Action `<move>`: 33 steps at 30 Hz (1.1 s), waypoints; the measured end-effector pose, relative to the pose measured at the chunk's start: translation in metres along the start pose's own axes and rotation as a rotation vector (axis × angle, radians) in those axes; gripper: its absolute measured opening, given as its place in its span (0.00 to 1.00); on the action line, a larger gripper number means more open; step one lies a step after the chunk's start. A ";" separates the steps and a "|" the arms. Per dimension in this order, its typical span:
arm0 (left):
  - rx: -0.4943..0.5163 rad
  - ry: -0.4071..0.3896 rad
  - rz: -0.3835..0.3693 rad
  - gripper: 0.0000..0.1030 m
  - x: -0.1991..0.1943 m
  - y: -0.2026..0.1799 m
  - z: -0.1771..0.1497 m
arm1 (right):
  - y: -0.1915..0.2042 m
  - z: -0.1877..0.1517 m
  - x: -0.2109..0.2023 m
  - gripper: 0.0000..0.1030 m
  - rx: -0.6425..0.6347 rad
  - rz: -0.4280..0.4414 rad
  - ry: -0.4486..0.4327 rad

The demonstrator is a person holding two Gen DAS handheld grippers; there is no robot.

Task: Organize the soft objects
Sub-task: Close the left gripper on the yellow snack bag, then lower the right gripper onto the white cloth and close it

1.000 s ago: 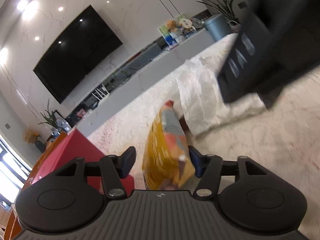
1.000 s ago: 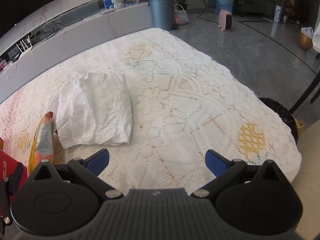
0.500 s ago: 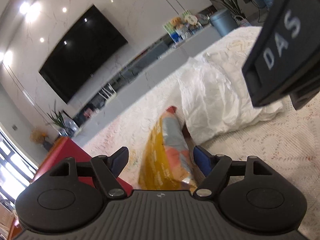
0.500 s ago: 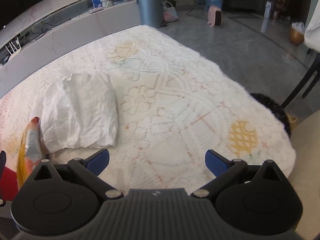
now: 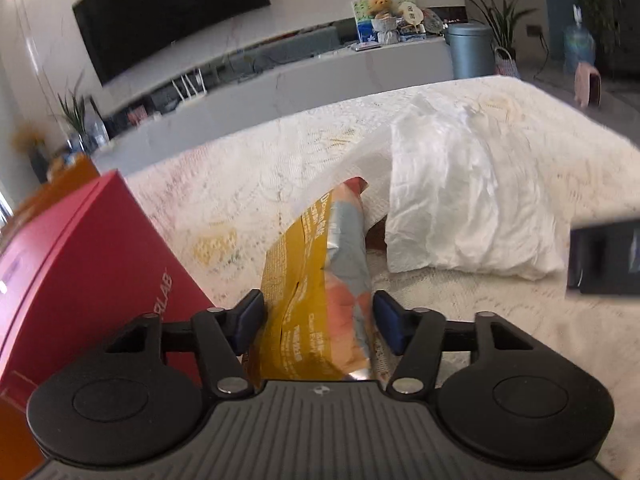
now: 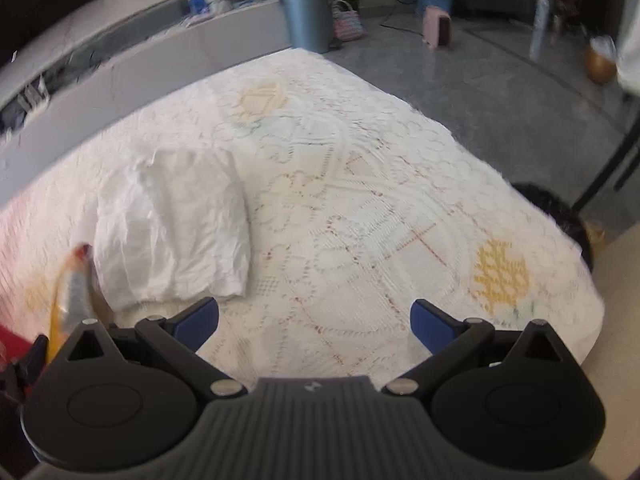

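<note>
Left wrist view: the left gripper [image 5: 318,316] sits at lower centre with its jaws closing around a yellow snack bag [image 5: 320,280]. The bag stands between the blue pads [image 5: 250,316], which lie against or just beside its sides; firm pressure cannot be confirmed (the picture is soft with blur). The bag runs up from the gripper body toward mid-frame, its crimped top edge pointing to the folded white cloth [image 5: 460,200]. That cloth lies right of centre on the lace table cover [image 5: 240,184], its near left corner just beside the bag's upper end. A red box [image 5: 88,264] stands at the left edge, close beside the left pad, white lettering partly visible on its side. A dark block, part of the other gripper, cuts in at the right edge.

Right wrist view: the right gripper [image 6: 314,324] is at the bottom, jaws spread wide, nothing between them, only bare lace cover [image 6: 360,220] beneath. The white cloth [image 6: 176,228] lies at mid-left; the snack bag [image 6: 70,288] shows as a thin yellow strip at lower left, just beside the cloth's left edge.

Background, upper part of both views: black television [image 5: 168,12], grey bin [image 6: 306,16], potted plant [image 5: 500,16].
</note>
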State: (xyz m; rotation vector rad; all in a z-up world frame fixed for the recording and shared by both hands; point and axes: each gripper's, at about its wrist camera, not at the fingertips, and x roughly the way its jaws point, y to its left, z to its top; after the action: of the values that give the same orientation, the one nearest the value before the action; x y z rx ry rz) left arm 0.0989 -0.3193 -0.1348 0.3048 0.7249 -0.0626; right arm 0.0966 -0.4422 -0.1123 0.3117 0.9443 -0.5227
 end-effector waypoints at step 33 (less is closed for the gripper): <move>-0.067 -0.038 -0.184 0.29 -0.035 0.033 -0.014 | 0.048 0.031 0.041 0.97 0.119 0.327 -0.032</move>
State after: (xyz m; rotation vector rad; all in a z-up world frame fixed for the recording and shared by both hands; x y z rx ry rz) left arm 0.0691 -0.2857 -0.1132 0.1719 0.7143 -0.2180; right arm 0.1637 -0.4288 -0.1272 0.5523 0.8121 -0.2829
